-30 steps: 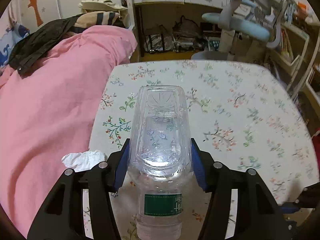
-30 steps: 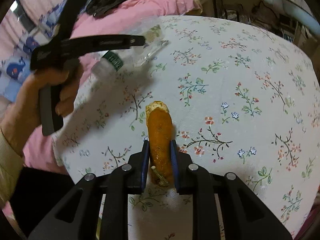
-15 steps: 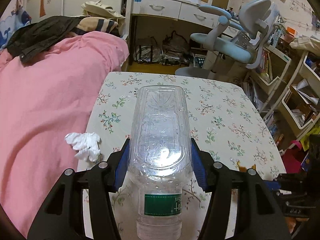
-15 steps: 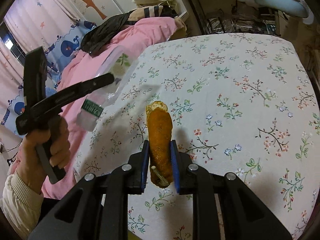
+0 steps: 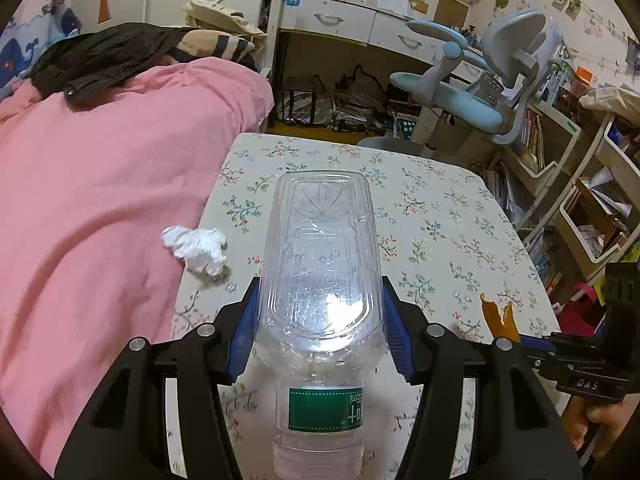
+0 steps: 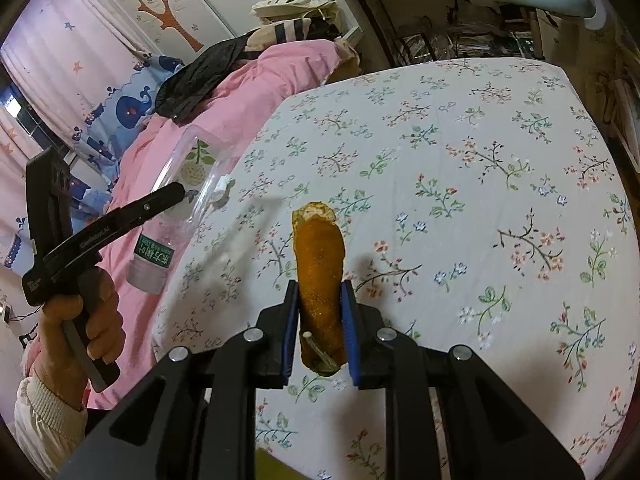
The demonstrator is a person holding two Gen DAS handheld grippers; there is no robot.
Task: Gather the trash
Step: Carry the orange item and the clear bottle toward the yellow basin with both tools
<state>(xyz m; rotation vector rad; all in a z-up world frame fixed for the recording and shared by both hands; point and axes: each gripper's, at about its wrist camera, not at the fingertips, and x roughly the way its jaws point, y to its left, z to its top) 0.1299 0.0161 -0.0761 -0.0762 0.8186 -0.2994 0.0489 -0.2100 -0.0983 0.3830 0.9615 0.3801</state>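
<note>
My left gripper point(image 5: 318, 322) is shut on an empty clear plastic bottle point(image 5: 320, 264) with a green label, its cap end toward the camera, held above the floral tablecloth point(image 5: 440, 216). A crumpled white tissue point(image 5: 196, 249) lies on the table's left edge beside the pink blanket. My right gripper point(image 6: 320, 320) is shut on a strip of orange peel point(image 6: 320, 264), lifted over the tablecloth point(image 6: 480, 160). In the right wrist view the bottle point(image 6: 176, 208) shows at the left in the other gripper, held by a hand point(image 6: 86, 320). The peel point(image 5: 498, 316) also shows at the right of the left wrist view.
A pink blanket point(image 5: 100, 200) with a black jacket point(image 5: 108, 60) on it borders the table's left side. Beyond the far edge stand a desk with drawers point(image 5: 340, 24) and a light blue chair point(image 5: 480, 92). Shelves with books point(image 5: 580, 208) line the right.
Both grippers have risen and pulled back from the table, carrying the bottle and the peel. More of the room shows now, and the tissue sits farther from the left gripper.
</note>
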